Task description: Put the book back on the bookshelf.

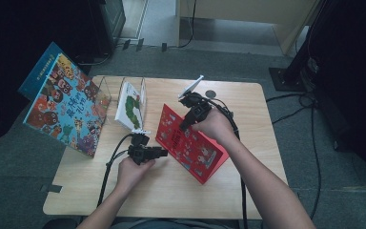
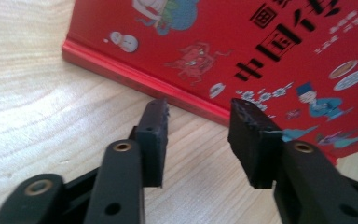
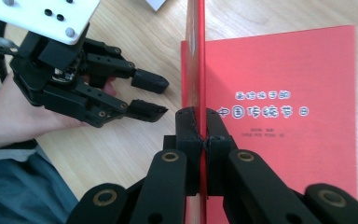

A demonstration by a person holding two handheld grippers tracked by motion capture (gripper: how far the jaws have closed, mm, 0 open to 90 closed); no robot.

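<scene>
The red picture book (image 1: 193, 143) lies near the middle of the wooden table (image 1: 248, 191), its front cover lifted on edge. The right gripper (image 3: 204, 140) is clamped on that cover's rim, jaws pressed tight against the thin board, with the title page flat beneath. The left gripper (image 2: 198, 140) has its jaws spread apart, holding nothing, just short of the book's spine edge on bare wood. To the far left a clear book stand (image 1: 124, 98) holds a white book (image 1: 129, 106); a large animal-covered book (image 1: 64, 102) leans over the table's left edge. Bare tabletop lies near and right of the red book.
</scene>
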